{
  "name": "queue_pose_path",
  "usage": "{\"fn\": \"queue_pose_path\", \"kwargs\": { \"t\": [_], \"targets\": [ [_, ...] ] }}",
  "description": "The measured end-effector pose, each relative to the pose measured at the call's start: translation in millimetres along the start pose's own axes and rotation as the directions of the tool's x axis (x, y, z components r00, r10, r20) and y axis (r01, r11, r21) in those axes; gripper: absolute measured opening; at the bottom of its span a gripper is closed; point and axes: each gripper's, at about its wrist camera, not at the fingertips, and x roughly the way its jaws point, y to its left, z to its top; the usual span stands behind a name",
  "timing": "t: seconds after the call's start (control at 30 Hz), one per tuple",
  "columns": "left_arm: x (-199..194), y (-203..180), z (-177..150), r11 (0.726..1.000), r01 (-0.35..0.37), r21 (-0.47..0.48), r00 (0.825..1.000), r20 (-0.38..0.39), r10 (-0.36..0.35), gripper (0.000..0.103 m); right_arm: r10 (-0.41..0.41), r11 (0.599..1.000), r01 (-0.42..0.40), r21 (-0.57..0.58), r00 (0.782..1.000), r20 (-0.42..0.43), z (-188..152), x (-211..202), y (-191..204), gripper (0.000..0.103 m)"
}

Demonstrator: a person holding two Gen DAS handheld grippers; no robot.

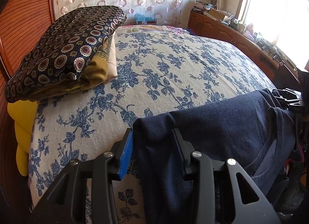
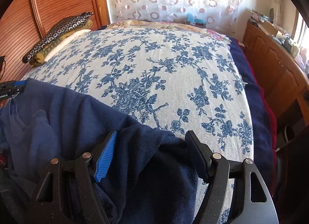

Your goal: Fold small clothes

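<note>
A navy blue garment hangs between my two grippers above the near edge of the bed. My left gripper is shut on a bunched fold of its left end, cloth draping down between the fingers. In the right wrist view the same garment stretches to the left, and my right gripper grips its right end; the jaws stand fairly wide with thick cloth filling the gap. The left gripper's blue pad shows at the far left edge.
The bed has a cream bedspread with blue flowers. A stack of folded patterned cloths lies at its far left by the wooden headboard. A wooden cabinet with clutter runs along the right under a window.
</note>
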Motion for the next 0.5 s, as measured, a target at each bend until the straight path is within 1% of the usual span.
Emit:
{"fn": "queue_pose_path", "kwargs": {
  "t": [0.1,0.13,0.17,0.2,0.23,0.27,0.3,0.33,0.4,0.5],
  "targets": [
    [0,1,1,1.000,0.008,0.000,1.000,0.005,-0.008,0.038,0.005,1.000,-0.005,-0.017,1.000,-0.001,-1,0,4,0.073],
    [0,1,0,1.000,0.025,0.004,1.000,0.009,-0.025,0.033,0.014,1.000,-0.014,-0.022,1.000,-0.001,-1,-1,5,0.067],
    [0,2,0,0.999,0.040,0.009,0.999,0.009,-0.041,0.029,0.024,0.999,-0.024,-0.026,1.000,-0.002,-1,-1,7,0.059],
    [-1,2,-1,0.999,0.053,0.011,0.999,0.008,-0.053,0.023,0.034,0.999,-0.034,-0.031,0.999,-0.004,-1,-2,8,0.054],
    [-1,2,-1,0.997,0.073,0.003,0.997,0.003,-0.073,0.016,0.046,0.998,-0.046,-0.036,0.999,-0.007,-1,-3,11,0.043],
    [-2,2,-2,0.996,0.088,-0.003,0.996,0.001,-0.088,0.013,0.058,0.998,-0.058,-0.034,0.998,-0.012,-1,-4,13,0.029],
    [-3,1,-4,0.995,0.103,-0.004,0.995,0.001,-0.103,0.008,0.077,0.997,-0.077,-0.030,0.997,-0.021,-1,-4,15,0.021],
    [-5,-1,-5,0.994,0.109,-0.001,0.994,0.009,-0.109,0.006,0.086,0.996,-0.086,-0.035,0.996,-0.027,-2,-6,18,0.014],
    [-13,-6,-8,0.993,0.119,0.001,0.992,0.034,-0.119,0.005,0.068,0.996,-0.070,-0.061,0.997,-0.023,-5,-11,28,0.013],
    [-37,-11,-8,0.986,0.168,-0.008,0.981,0.096,-0.166,0.004,0.076,0.994,-0.074,-0.079,0.997,0.029,-9,-34,39,0.012]
  ]
}}
